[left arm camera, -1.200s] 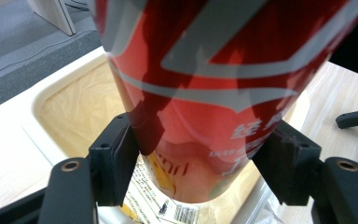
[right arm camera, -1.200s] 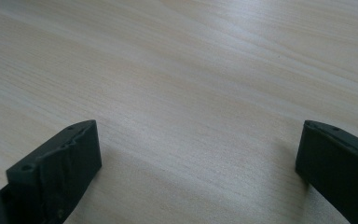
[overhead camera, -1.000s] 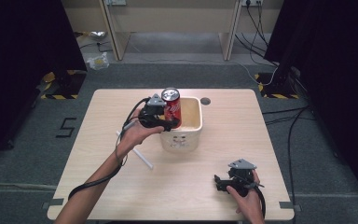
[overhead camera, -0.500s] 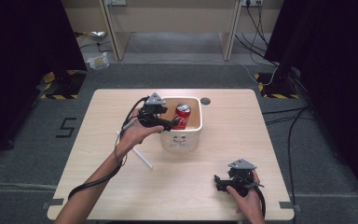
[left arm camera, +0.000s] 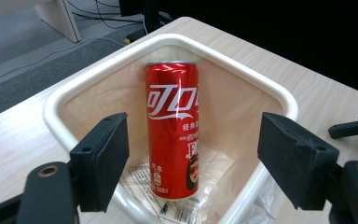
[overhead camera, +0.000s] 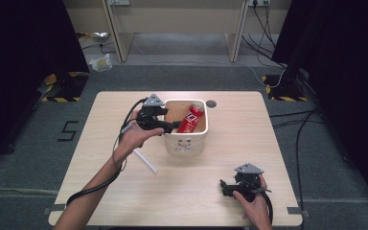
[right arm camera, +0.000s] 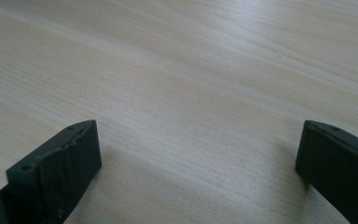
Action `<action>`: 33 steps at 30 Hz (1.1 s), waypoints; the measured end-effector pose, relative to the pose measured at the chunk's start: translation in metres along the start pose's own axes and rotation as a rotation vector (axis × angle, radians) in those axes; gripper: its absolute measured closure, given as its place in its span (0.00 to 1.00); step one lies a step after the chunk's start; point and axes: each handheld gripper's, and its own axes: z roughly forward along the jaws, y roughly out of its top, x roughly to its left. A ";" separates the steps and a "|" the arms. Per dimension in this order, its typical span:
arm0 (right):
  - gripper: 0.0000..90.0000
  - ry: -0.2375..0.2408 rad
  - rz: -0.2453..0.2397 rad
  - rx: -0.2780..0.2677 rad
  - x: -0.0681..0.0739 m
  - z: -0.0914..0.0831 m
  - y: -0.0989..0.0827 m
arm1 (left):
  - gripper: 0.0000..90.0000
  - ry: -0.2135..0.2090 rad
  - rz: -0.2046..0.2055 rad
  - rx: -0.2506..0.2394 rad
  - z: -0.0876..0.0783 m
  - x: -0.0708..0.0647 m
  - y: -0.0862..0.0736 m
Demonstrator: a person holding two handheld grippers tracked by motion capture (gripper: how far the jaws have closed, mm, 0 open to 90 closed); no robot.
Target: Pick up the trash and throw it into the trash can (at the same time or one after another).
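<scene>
A red soda can lies leaning inside the white square bin at the table's middle back. Clear wrappers lie under it on the bin floor. My left gripper hovers open at the bin's left rim, its jaws wide apart on either side of the can and not touching it. My right gripper rests open low over bare wood near the front right of the table, with nothing between its jaws.
A white straw-like stick lies on the wooden table left of the bin, under my left forearm. A small dark hole sits in the tabletop behind the bin. Dark floor, cables and furniture legs surround the table.
The left gripper held the can upright above the bin, then let it go. The can has dropped in and now leans inside. The right gripper has stayed put.
</scene>
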 end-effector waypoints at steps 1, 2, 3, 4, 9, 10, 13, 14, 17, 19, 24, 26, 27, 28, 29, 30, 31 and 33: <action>0.00 0.000 0.000 0.000 0.000 0.000 0.000 | 0.27 0.001 -0.006 -0.002 -0.005 0.002 0.000; 0.00 0.000 0.000 0.000 0.000 0.000 0.000 | 0.27 0.001 -0.006 -0.002 -0.005 0.002 0.000; 0.00 0.000 0.000 0.000 0.000 0.000 0.000 | 0.27 0.001 -0.015 -0.011 -0.007 0.003 -0.001; 0.00 0.000 0.000 0.000 0.000 0.000 0.000 | 0.27 -0.004 -0.021 -0.015 -0.010 0.005 -0.002; 0.00 0.000 0.000 0.000 0.000 0.000 0.000 | 0.27 0.008 -0.033 -0.026 -0.022 0.011 -0.004; 0.00 0.000 0.000 0.000 0.000 0.000 0.000 | 0.27 0.008 -0.033 -0.026 -0.022 0.011 -0.004; 0.00 0.000 0.000 0.000 0.000 0.000 0.000 | 0.27 0.018 -0.040 -0.035 -0.029 0.015 -0.005; 0.00 0.000 0.000 0.000 0.000 0.000 0.000 | 0.27 0.027 -0.045 -0.042 -0.033 0.017 -0.007; 0.00 0.000 0.000 0.000 0.000 0.000 0.000 | 0.27 0.036 -0.057 -0.048 -0.039 0.022 -0.010; 0.00 0.000 0.000 0.000 0.000 0.000 0.000 | 0.28 0.040 -0.073 -0.060 -0.043 0.025 -0.013; 0.00 0.000 0.000 0.000 0.000 0.000 0.000 | 0.28 0.055 -0.092 -0.064 -0.050 0.032 -0.021; 0.00 0.000 0.000 0.000 0.000 0.000 0.000 | 0.28 0.066 -0.107 -0.065 -0.053 0.035 -0.028; 0.00 0.000 0.000 0.000 0.000 0.000 0.000 | 0.28 0.066 -0.107 -0.065 -0.053 0.035 -0.028; 0.00 0.000 0.000 0.000 0.000 0.000 0.000 | 0.28 0.070 -0.109 -0.064 -0.054 0.037 -0.030; 0.00 0.000 0.000 0.000 0.000 0.000 0.000 | 0.28 0.074 -0.113 -0.065 -0.055 0.038 -0.032; 0.00 0.000 0.000 0.000 0.000 0.000 0.000 | 0.28 0.076 -0.117 -0.065 -0.056 0.039 -0.035; 0.00 0.000 0.000 0.000 0.000 0.000 0.000 | 0.28 0.079 -0.122 -0.066 -0.056 0.039 -0.037; 0.00 0.000 0.000 0.001 0.000 0.000 0.000 | 0.28 0.083 -0.130 -0.063 -0.057 0.039 -0.043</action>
